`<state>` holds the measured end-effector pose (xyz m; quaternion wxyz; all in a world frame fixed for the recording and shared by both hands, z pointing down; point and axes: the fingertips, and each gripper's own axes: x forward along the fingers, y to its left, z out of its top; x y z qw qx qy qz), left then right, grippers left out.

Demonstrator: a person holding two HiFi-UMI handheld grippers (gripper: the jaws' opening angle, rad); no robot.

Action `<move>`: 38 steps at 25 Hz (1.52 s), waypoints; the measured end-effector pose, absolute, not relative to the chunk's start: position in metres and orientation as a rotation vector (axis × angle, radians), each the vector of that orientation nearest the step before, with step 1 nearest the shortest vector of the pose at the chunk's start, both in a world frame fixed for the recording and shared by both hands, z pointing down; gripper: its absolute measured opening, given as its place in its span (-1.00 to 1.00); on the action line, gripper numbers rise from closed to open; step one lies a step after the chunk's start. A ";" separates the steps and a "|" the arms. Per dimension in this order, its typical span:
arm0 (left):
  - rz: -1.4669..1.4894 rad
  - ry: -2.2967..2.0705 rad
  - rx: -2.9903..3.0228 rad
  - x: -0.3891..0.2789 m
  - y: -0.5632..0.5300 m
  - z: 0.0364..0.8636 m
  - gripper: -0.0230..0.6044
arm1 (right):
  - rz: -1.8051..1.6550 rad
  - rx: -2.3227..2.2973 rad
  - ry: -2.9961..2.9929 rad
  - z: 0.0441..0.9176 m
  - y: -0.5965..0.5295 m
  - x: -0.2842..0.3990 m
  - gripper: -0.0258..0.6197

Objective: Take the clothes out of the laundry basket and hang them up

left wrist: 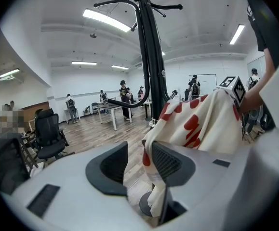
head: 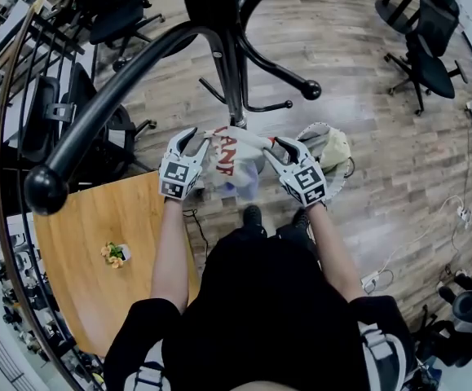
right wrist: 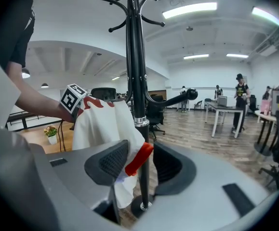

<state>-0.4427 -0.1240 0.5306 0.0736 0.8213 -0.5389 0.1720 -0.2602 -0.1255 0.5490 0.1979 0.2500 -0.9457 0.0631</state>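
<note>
shirt (head: 234, 165) soft, light, floppy, will sag. left gripper (head: 193, 140) at 9 o'clock, right gripper (head: 284, 147) at 3, both unclenched, cloth loose between jaws. grab shoulders imo.

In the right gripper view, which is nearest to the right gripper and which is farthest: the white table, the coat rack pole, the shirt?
1. Shirt, between the jaws, toward the left one.
2. Coat rack pole, just beyond the jaws, centre.
3. White table, far right, across the room.
</note>
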 end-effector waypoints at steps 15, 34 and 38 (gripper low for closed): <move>0.544 -1.660 2.400 -0.456 -0.104 0.541 -0.33 | 0.188 0.719 -2.659 0.551 -0.116 -0.253 -0.35; 0.541 -1.691 2.339 -0.468 -0.087 0.549 0.05 | 0.198 0.739 -2.667 0.549 -0.112 -0.244 -0.36; 0.527 -1.699 2.320 -0.472 -0.082 0.551 0.05 | 0.197 0.740 -2.665 0.551 -0.113 -0.244 -0.36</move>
